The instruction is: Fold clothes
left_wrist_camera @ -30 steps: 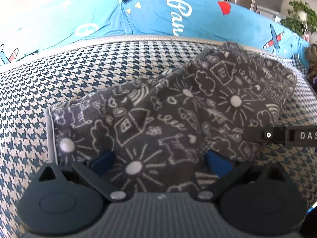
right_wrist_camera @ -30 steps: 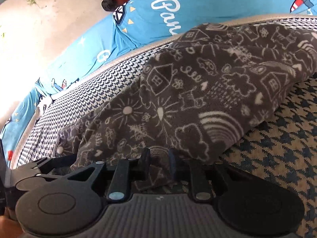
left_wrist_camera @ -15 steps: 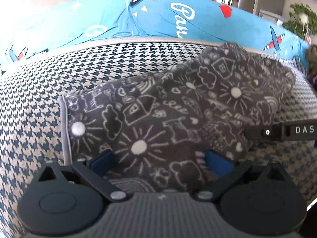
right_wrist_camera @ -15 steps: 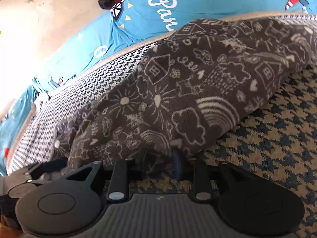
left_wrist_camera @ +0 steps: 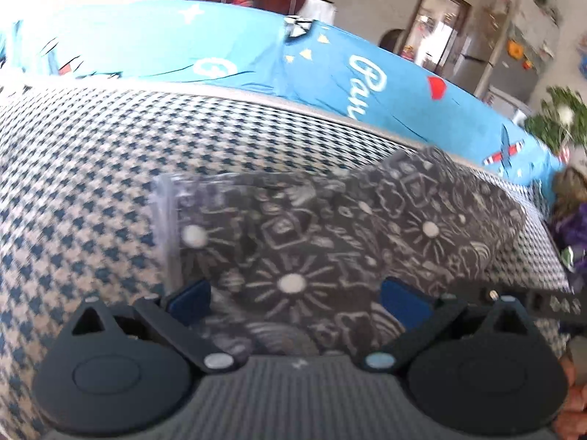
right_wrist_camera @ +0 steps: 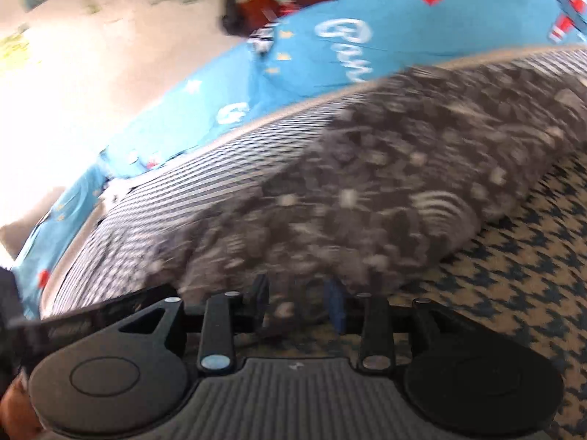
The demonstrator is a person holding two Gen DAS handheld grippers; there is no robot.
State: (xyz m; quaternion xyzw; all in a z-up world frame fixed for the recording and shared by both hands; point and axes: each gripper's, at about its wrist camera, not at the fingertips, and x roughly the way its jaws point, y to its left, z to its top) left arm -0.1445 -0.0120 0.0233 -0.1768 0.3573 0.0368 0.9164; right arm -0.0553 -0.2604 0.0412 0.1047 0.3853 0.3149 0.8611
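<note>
Indoors, houndstooth cushion point(left_wrist_camera: 91, 168), blue printed cover point(left_wrist_camera: 256, 58), fridge point(left_wrist_camera: 513, 73).

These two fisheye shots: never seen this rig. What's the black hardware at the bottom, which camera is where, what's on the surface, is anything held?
No robot here: a person holds a two-finger gripper in each hand, each with a camera looking forward along its fingers. One picture looks past the left gripper, the other past the right gripper. On a houndstooth cushion lies a dark grey garment with white doodles, backed by a blue printed cover. The left jaws stand wide open over the garment's near edge, gripping nothing. The right jaws are opening; cloth lies between them, but blur hides whether the pads press it.
</note>
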